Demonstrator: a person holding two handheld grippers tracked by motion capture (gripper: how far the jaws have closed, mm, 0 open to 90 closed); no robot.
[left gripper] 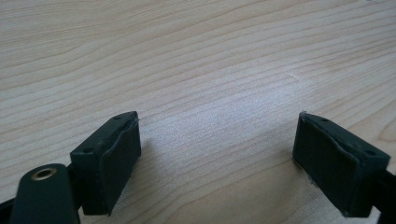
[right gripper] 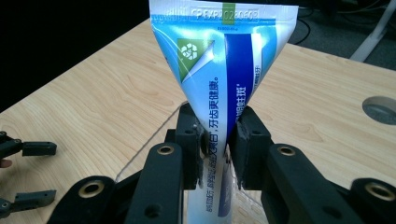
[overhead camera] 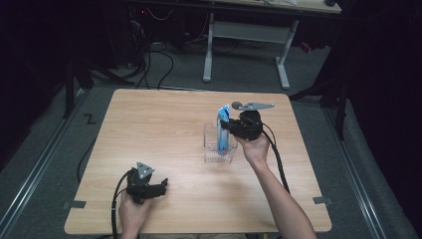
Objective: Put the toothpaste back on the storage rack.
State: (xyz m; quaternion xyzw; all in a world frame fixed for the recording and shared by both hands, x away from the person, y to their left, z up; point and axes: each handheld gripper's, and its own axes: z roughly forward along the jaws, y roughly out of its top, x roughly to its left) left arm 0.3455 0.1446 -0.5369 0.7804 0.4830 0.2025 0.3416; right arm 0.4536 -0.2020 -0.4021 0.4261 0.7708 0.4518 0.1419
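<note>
A blue and white toothpaste tube [overhead camera: 223,127] stands upright, crimped end up, in a clear plastic box [overhead camera: 212,149] near the table's middle. My right gripper [overhead camera: 228,125] reaches in from the right and is shut on the tube. In the right gripper view both pads [right gripper: 204,144] press the tube [right gripper: 222,70] at its narrow middle, above the box's clear rim [right gripper: 149,149]. My left gripper [overhead camera: 163,186] rests at the front left of the table, open. In the left gripper view its gripper [left gripper: 217,154] has wide-set pads [left gripper: 112,161] with only bare wood between them.
The wooden table [overhead camera: 164,119] has a round cable hole [right gripper: 380,108] seen past the tube. A white-legged desk [overhead camera: 246,30] and cables lie on the floor beyond the far edge. The left gripper's open jaws appear at the left edge of the right gripper view.
</note>
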